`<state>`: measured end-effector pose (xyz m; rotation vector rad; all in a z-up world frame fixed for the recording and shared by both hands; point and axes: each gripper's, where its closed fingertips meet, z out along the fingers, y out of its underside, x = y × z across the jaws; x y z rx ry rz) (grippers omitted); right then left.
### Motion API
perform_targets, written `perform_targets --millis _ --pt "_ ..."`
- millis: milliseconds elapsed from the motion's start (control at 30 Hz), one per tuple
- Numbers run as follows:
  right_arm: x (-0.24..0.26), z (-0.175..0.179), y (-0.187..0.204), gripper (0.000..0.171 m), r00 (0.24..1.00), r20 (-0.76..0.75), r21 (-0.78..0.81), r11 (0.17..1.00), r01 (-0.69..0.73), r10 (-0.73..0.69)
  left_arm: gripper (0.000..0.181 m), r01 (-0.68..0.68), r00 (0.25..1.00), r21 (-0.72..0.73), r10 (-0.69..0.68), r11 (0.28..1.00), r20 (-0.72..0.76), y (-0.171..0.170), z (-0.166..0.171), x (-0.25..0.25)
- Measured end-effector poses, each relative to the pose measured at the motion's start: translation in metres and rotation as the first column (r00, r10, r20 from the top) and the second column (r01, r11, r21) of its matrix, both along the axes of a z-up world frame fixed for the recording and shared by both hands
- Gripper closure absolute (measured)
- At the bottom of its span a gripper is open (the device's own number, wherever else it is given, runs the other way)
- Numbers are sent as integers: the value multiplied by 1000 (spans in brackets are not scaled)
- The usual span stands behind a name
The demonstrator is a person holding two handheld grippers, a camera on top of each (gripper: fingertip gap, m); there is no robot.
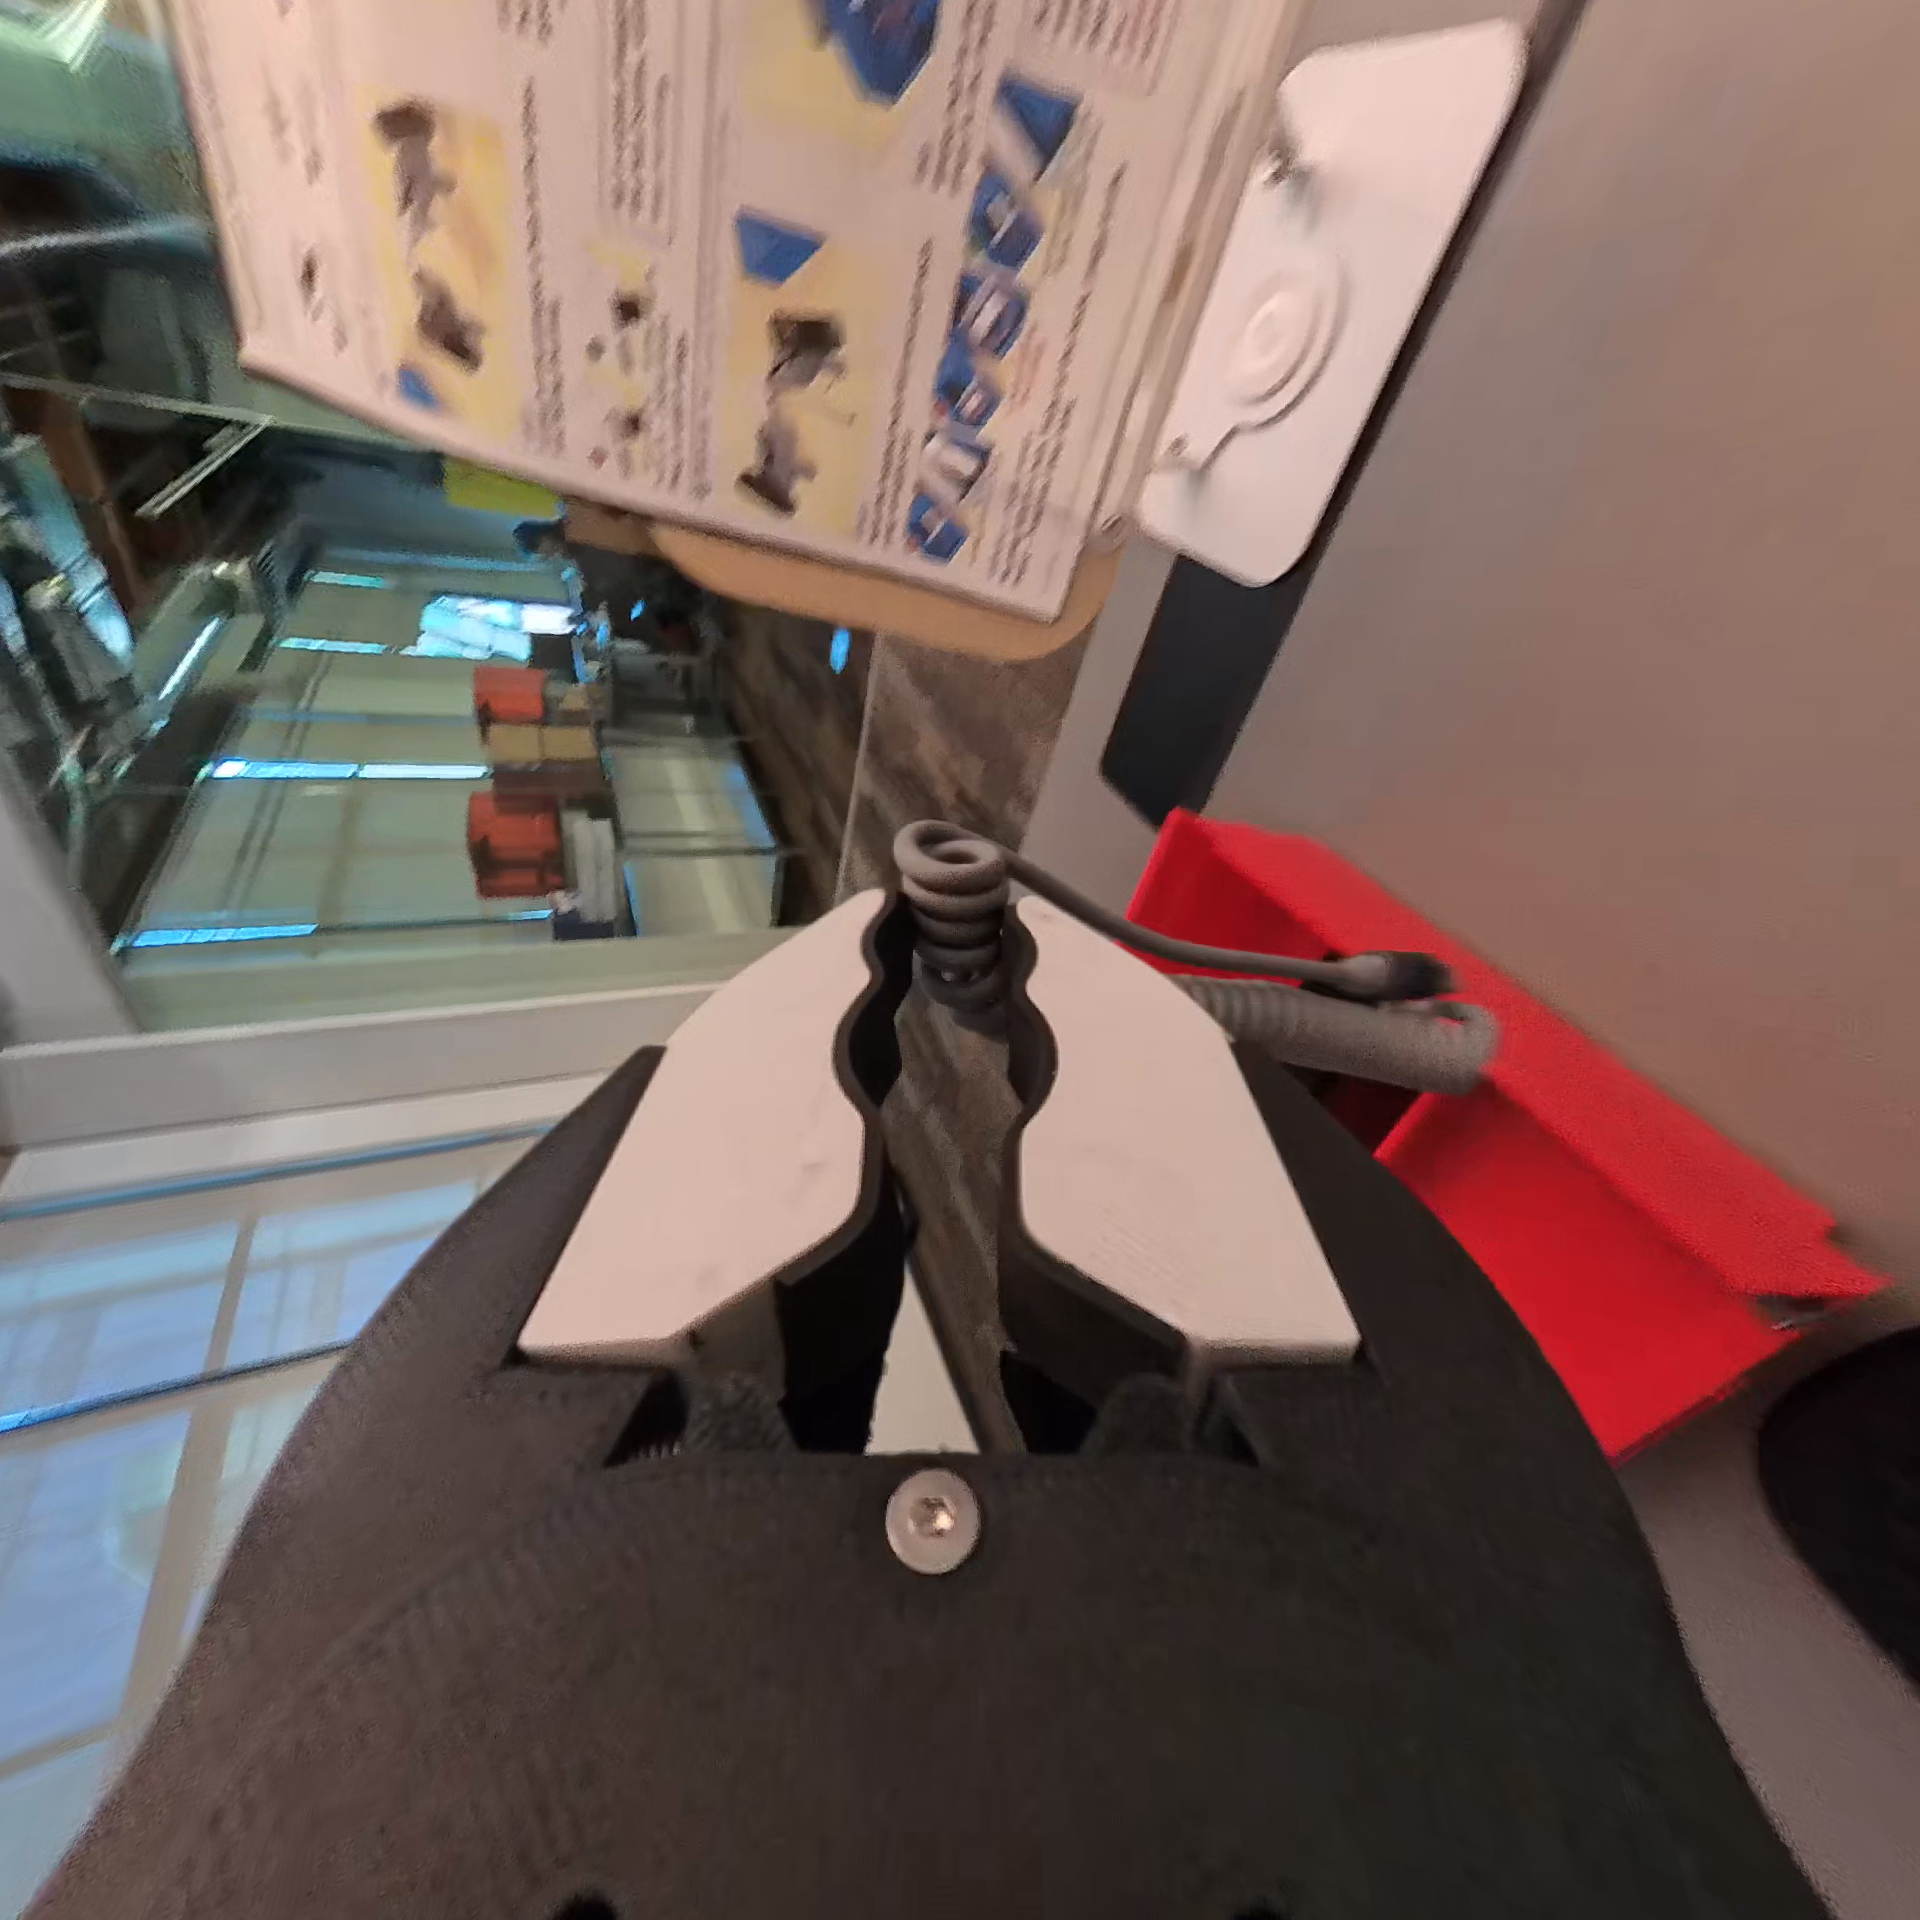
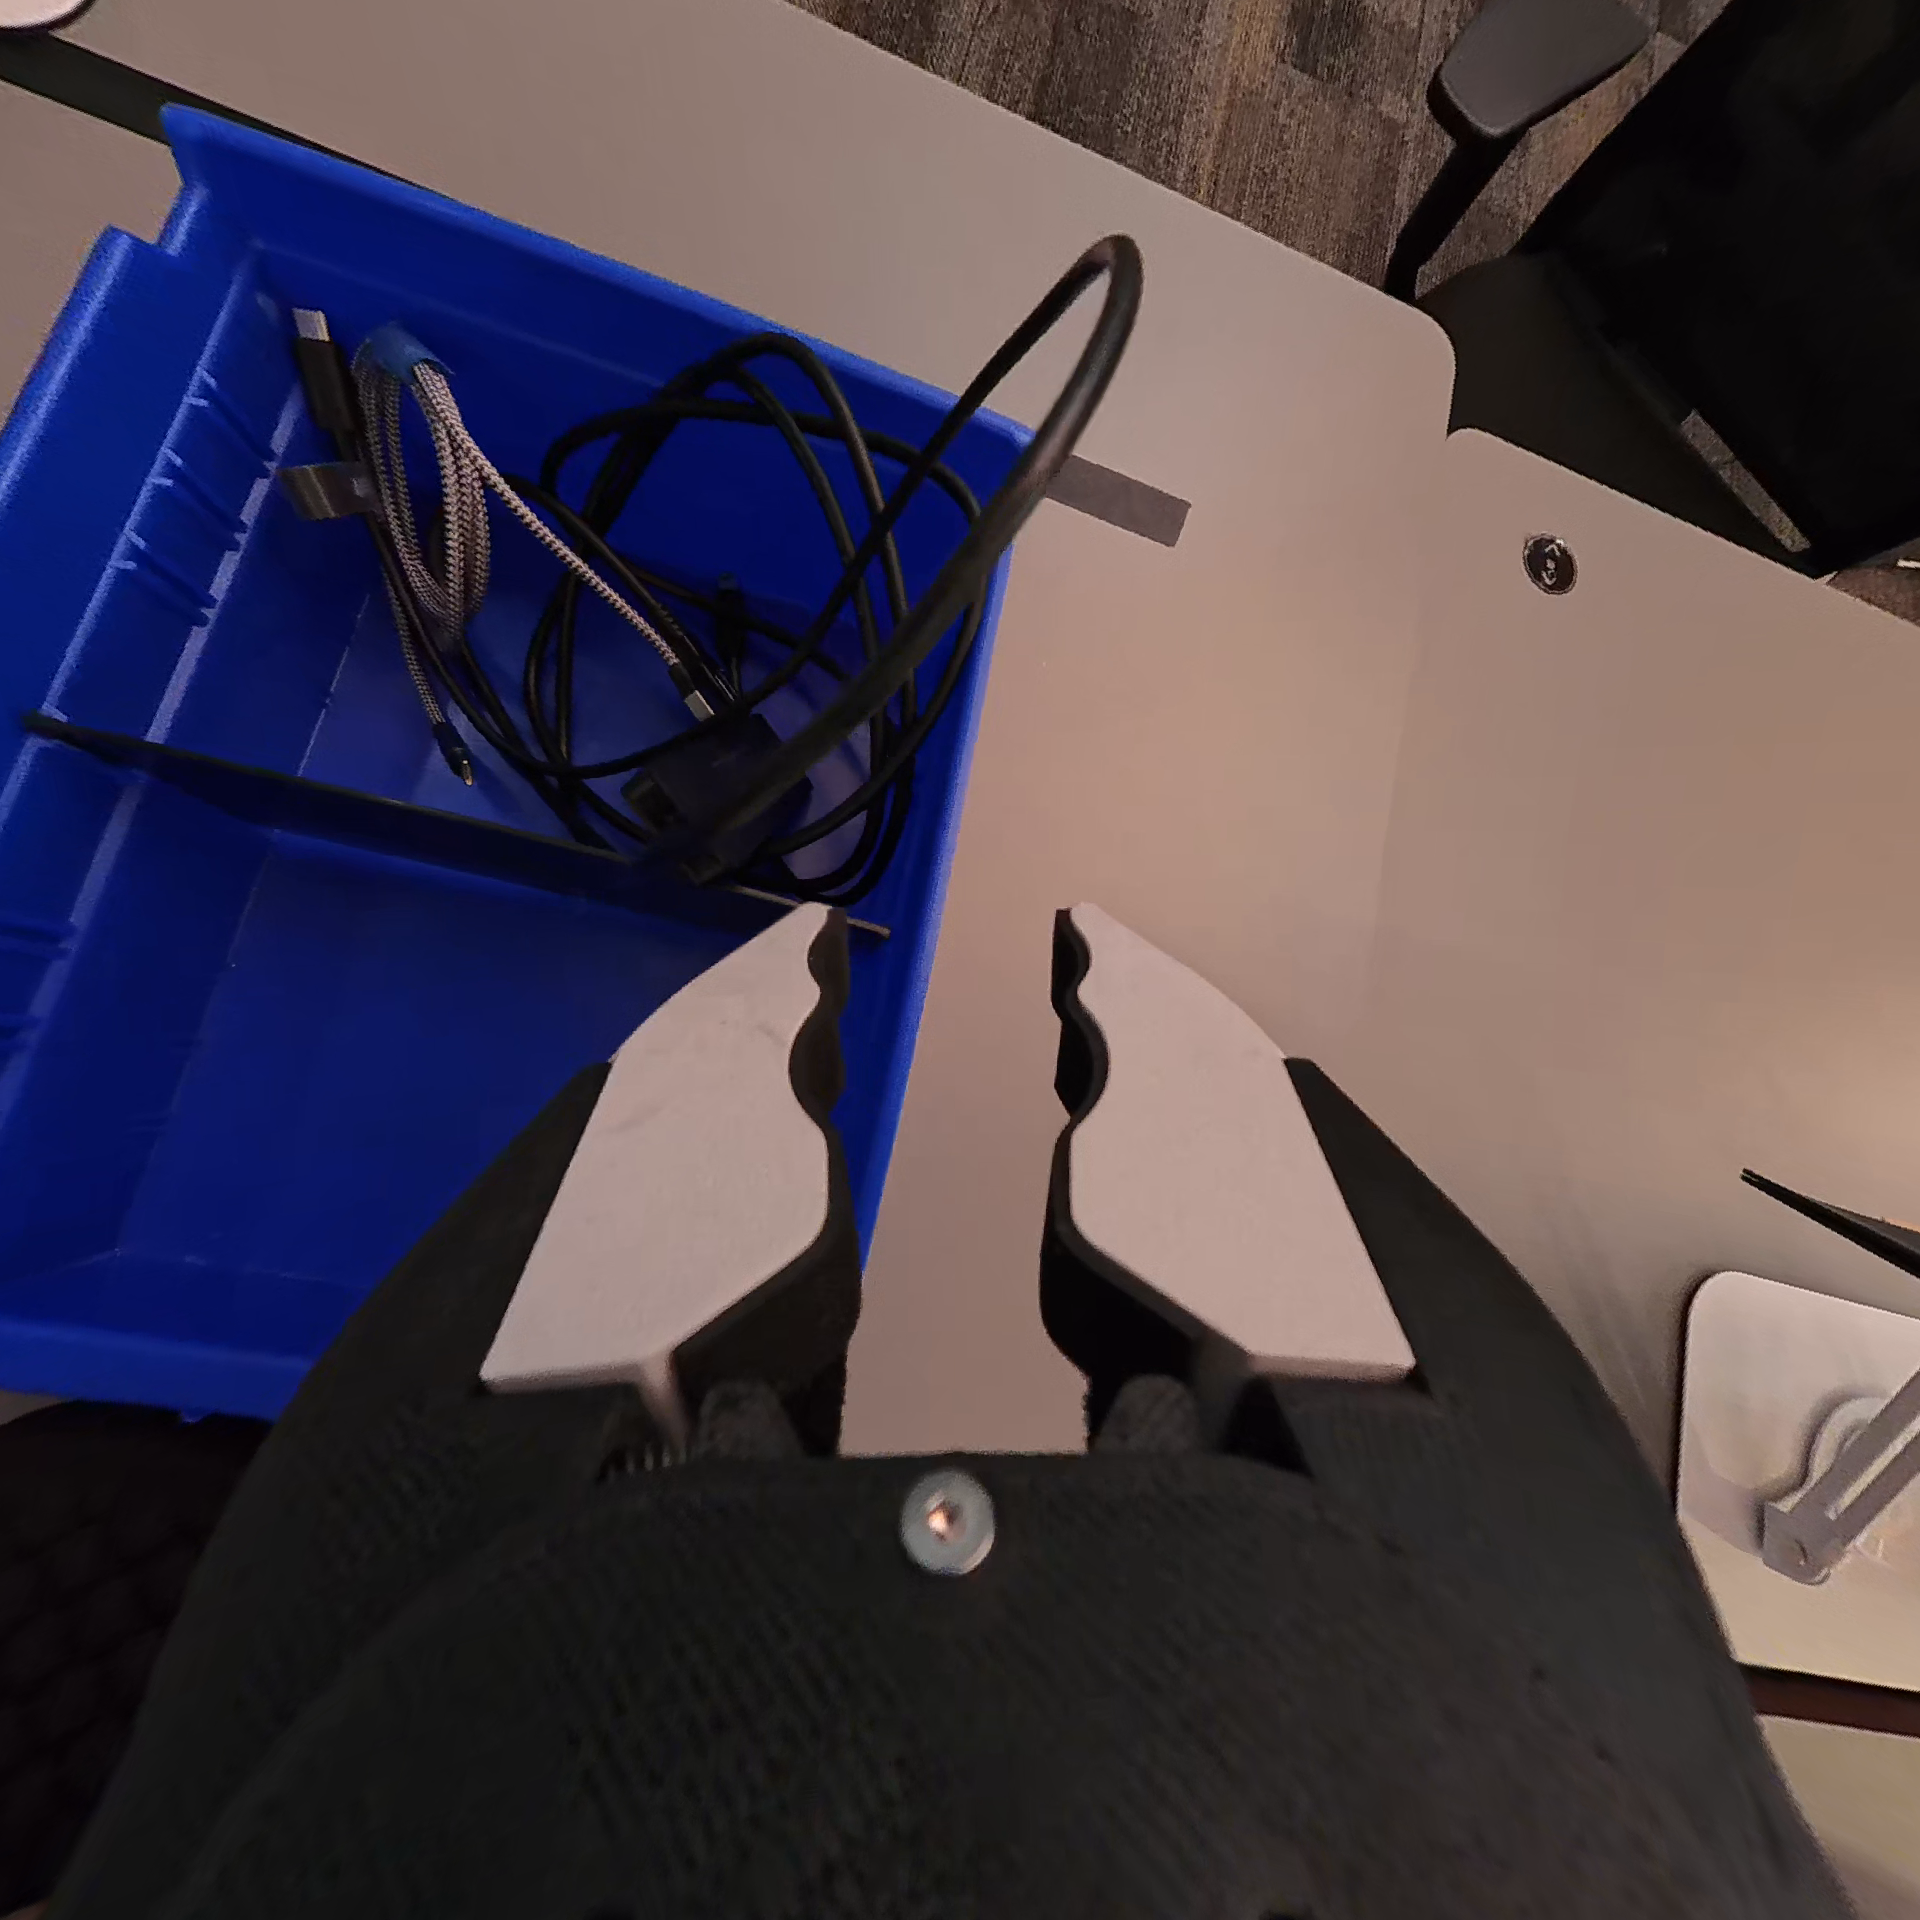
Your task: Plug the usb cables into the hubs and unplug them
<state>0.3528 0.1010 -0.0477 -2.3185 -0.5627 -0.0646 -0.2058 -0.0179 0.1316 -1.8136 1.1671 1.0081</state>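
The printed sheet (image 1: 665, 260) in the left wrist view is smeared by motion blur, and its top runs off the frame. The room behind it is too soft to sort out. The grey coiled cable (image 1: 951, 925) disappears between the fingers of the left hand-held gripper (image 1: 951, 914), so its lower run is hidden. The red bin (image 1: 1538, 1122) is cut off at the right edge, its inside unseen.

In the right wrist view, the blue bin (image 2: 156, 1039) runs off the left edge. The black cables (image 2: 727, 582) tangle too tightly to count. The white stand base (image 2: 1787, 1455) is cropped at the right.
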Motion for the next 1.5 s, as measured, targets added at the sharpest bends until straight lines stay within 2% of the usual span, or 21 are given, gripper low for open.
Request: perform_targets --millis 33,200,300,400,467,533,600,700,767,833,967,1033,1100,1167,1233,1300,1400,1500 --pt "-1 0 0 132 1000 2 2 1000 -6 6 165 30 999 -22 -30 999 19 2 -9 16" --pt "-8 3 2 132 999 10 10 999 -32 32 165 196 980 -161 -191 967 49 10 -77 100" --pt "-11 5 1 132 999 16 16 999 -44 44 165 274 962 -266 -265 924 73 17 -132 139" --pt "-14 6 2 132 999 15 24 998 -52 51 165 349 936 -354 -307 868 170 25 -182 178" --pt "-16 6 2 132 998 25 22 998 -61 61 165 395 915 -402 -317 826 249 28 -211 203" --pt "-18 7 2 132 997 33 25 997 -72 71 165 422 896 -387 -311 820 316 37 -232 222" --pt "-21 6 4 132 996 29 27 996 -81 80 165 417 894 -438 -273 796 356 40 -258 230" --pt "-22 6 5 132 996 30 27 996 -87 86 163 375 902 -436 -212 818 377 51 -284 227" --pt "-22 6 5 132 996 27 30 996 -88 88 155 354 884 -402 -162 845 438 57 -285 223" --pt "-21 6 5 132 996 22 30 996 -88 87 153 364 835 -388 -112 847 539 53 -275 217" --pt "-19 5 6 132 997 20 28 996 -79 78 135 360 699 -268 -68 894 712 34 -213 184" --pt "-19 5 5 132 997 30 25 997 -78 78 137 276 669 -157 -72 948 740 17 -171 144" --pt "-19 5 5 132 996 41 25 997 -78 77 138 122 692 -38 -58 992 720 -4 -136 81" --pt "-19 6 4 132 996 48 26 997 -73 72 135 -30 690 15 10 999 724 -34 -119 12" --pt "-19 7 4 132 996 53 30 997 -72 71 133 -103 657 -27 88 994 749 -65 -128 -44" --pt "-20 8 5 132 996 57 31 997 -73 71 134 -66 585 -120 136 991 800 -91 -155 -74" --pt "-19 6 4 132 996 65 22 998 -65 63 135 -53 358 -268 269 962 894 -108 -200 -99" --pt "-19 4 2 132 995 77 15 998 -65 64 145 -45 176 -289 292 956 940 -108 -221 -101"
